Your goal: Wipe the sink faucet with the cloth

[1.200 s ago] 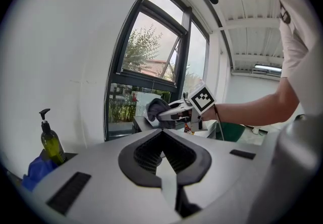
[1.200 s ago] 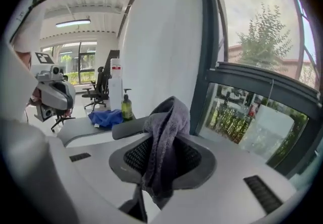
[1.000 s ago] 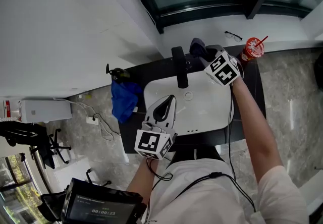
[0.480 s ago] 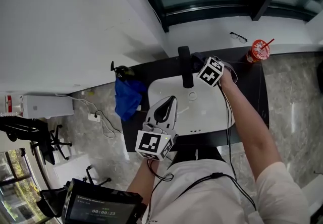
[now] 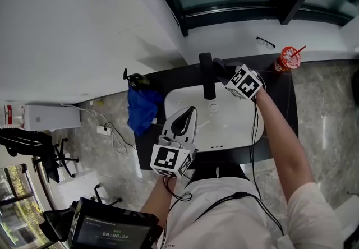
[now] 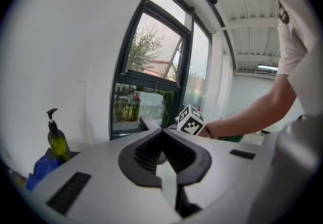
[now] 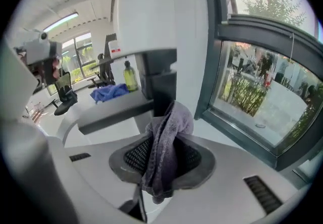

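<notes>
The black faucet (image 5: 207,77) stands at the back of the white sink (image 5: 224,130). My right gripper (image 5: 223,72) is just right of it, shut on a grey cloth (image 5: 219,66). In the right gripper view the cloth (image 7: 165,150) hangs bunched between the jaws of the right gripper (image 7: 169,117). Its top lies against the faucet's upright (image 7: 160,84); whether they touch I cannot tell. My left gripper (image 5: 189,110) hovers over the sink's front left. Its jaws meet at the tips of the left gripper (image 6: 161,131), with nothing between them.
A blue cloth (image 5: 140,109) and a soap bottle (image 5: 133,80) lie on the dark counter left of the sink. A red cup with a straw (image 5: 287,57) stands at the counter's right end, with glasses (image 5: 265,42) on the sill behind. A window runs along the back.
My right gripper has come down and closer to the faucet with the grey cloth still in it. The left gripper has stayed where it was.
</notes>
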Tool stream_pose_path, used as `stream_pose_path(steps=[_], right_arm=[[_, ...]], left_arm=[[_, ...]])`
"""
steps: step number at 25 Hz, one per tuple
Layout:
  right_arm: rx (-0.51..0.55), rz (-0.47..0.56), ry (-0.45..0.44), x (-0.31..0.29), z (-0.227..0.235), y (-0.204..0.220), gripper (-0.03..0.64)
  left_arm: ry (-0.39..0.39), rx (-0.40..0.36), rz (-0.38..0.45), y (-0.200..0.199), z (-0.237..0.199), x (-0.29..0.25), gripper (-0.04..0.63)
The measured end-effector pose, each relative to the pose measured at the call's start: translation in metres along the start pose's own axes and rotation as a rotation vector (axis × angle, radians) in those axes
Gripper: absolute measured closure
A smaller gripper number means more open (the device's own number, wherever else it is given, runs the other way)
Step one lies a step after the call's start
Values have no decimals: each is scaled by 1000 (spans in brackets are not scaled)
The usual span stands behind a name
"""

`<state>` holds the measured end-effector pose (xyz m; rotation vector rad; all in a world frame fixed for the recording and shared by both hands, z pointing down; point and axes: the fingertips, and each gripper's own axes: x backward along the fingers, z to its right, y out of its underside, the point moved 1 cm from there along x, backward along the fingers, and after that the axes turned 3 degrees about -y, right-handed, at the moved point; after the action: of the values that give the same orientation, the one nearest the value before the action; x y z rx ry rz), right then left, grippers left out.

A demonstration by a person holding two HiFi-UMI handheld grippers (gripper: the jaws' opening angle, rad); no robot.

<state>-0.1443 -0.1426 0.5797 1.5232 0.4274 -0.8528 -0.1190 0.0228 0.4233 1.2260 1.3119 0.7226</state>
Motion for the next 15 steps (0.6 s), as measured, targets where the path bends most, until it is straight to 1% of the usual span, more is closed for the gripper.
stream_pose_path(steps=[6, 8, 10, 12, 13, 15], right_arm=[[38, 239, 13, 63, 6, -60, 518], [24, 320, 4, 83, 7, -77, 518], [-18, 384, -2, 95, 12, -87, 518], [-66, 400, 40, 98, 26, -85, 518], [-84, 381, 81, 96, 35, -79, 518], [-93, 287, 165, 82, 49, -57, 518]], left_arm=[[20, -2, 5, -5, 6, -5, 603], [26, -5, 8, -6, 7, -5, 603], [26, -7, 9, -6, 7, -4, 603], [25, -10, 8, -6, 7, -3, 603], [25, -11, 7, -5, 7, -3, 603], [23, -11, 5, -4, 6, -2, 603]])
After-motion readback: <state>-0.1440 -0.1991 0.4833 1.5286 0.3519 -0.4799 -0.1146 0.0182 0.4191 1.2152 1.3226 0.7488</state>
